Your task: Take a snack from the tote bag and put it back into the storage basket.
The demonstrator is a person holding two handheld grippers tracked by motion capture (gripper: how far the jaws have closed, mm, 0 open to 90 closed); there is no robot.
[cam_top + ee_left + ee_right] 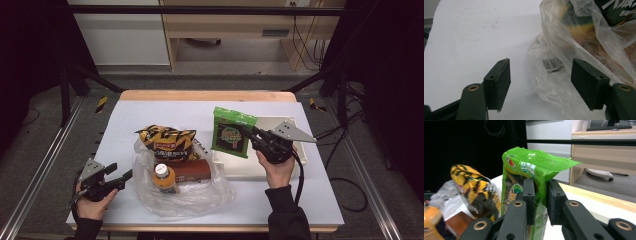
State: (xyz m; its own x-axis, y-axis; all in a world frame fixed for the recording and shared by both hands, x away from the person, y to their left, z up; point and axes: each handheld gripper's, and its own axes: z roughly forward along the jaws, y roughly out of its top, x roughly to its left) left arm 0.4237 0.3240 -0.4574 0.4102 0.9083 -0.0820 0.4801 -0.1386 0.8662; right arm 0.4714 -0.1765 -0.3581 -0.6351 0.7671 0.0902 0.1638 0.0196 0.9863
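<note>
My right gripper (251,134) is shut on a green snack packet (231,132), held upright over the left edge of a white tray (260,167); in the right gripper view the pads (529,195) pinch the packet (524,172) along its side. A clear plastic bag (185,192) lies at the table's middle, holding a yellow-and-black snack bag (167,142), a brown packet (194,170) and an orange-capped bottle (164,177). My left gripper (120,175) stands open at the bag's left edge, with crumpled plastic (549,75) near its right pad (587,82).
A pale sheet covers the table (150,112), with bare room on its left and far side. Metal frame rails run along both sides. A wooden desk and cables stand beyond the table's far edge.
</note>
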